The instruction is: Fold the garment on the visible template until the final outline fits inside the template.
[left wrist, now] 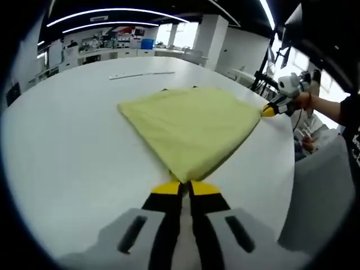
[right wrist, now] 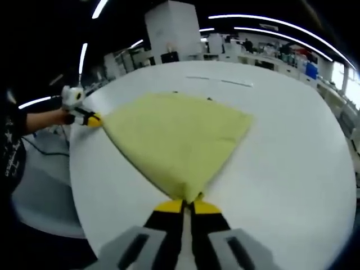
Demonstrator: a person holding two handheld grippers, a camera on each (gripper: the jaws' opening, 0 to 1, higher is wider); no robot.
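Observation:
A pale yellow garment (left wrist: 191,126) lies spread flat on the white table (left wrist: 67,146), roughly kite-shaped. In the left gripper view my left gripper (left wrist: 184,181) is shut on the garment's near corner. The right gripper (left wrist: 269,111), held by a hand, pinches the corner at the right. In the right gripper view the same garment (right wrist: 174,135) lies ahead. There my right gripper (right wrist: 188,199) is shut on its near corner, and the left gripper (right wrist: 94,119) grips the corner at the left. Small dark marks (left wrist: 163,89) peek out from under the far edge.
A thin pale strip (left wrist: 140,74) lies on the table beyond the garment. The table's curved edge (left wrist: 284,185) runs close to the right of the cloth. Desks, pillars and equipment stand in the room behind. A person's arm (right wrist: 39,119) reaches in from the left.

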